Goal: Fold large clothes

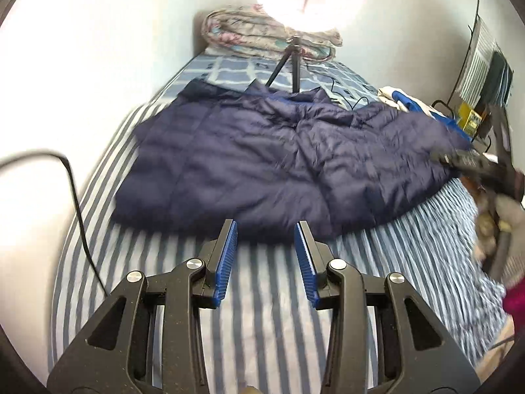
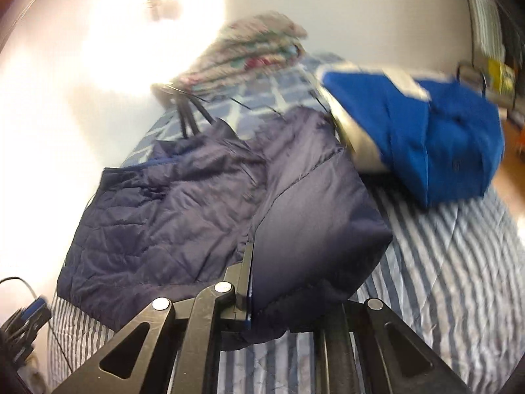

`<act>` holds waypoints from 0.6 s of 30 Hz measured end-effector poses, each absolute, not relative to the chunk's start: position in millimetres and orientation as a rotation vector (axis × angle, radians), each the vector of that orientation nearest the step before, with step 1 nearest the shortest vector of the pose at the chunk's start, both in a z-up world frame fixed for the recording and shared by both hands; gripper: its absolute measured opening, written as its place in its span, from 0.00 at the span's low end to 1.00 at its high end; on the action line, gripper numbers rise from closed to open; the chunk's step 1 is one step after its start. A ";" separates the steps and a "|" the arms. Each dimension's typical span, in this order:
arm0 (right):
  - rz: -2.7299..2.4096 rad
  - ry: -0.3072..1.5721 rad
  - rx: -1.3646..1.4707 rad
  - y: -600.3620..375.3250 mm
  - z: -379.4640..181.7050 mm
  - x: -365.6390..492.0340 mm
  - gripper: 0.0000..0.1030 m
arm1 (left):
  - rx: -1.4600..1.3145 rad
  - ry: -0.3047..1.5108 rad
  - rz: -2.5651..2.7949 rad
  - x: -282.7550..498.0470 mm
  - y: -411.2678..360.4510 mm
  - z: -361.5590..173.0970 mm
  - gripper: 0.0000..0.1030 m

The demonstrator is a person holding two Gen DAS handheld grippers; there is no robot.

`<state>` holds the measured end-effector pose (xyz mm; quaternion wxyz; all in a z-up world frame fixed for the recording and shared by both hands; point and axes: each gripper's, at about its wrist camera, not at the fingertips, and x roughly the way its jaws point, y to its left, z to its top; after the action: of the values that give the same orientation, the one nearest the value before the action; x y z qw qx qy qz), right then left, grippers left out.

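**Fingers vs. jacket: grip status**

Left fingers spread wide, empty, just short of the jacket hem nr bed foot edge. Right gripper clamped on a folded panel at jacket's right side. Quilted shell: prob. light, soft, slippery; grip hems/seams, not mid-panel.

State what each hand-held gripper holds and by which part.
Left hand-held gripper: open, holding nothing. Right hand-held gripper: shut on the navy jacket, gripping its right-side edge, likely a sleeve.
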<state>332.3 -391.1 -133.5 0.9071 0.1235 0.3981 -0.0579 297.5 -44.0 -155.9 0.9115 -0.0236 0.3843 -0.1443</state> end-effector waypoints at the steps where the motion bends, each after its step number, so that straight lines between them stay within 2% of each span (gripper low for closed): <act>1: -0.112 0.811 0.236 -385.8 -127.4 332.6 0.11 | -0.054 0.792 -0.284 285.5 -36.5 -156.3 0.37; 7: -0.046 0.751 0.142 -342.3 -90.5 346.9 0.10 | -0.133 0.798 -0.219 224.3 13.5 -155.9 0.37; 18: 0.148 0.706 0.009 -218.3 -66.3 380.1 0.10 | -0.188 0.785 -0.204 189.9 44.5 -159.5 0.37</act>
<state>380.1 -218.3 -66.3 0.9357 0.0044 0.3452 0.0722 189.9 44.5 -159.5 0.9145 -0.0913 0.3815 -0.0991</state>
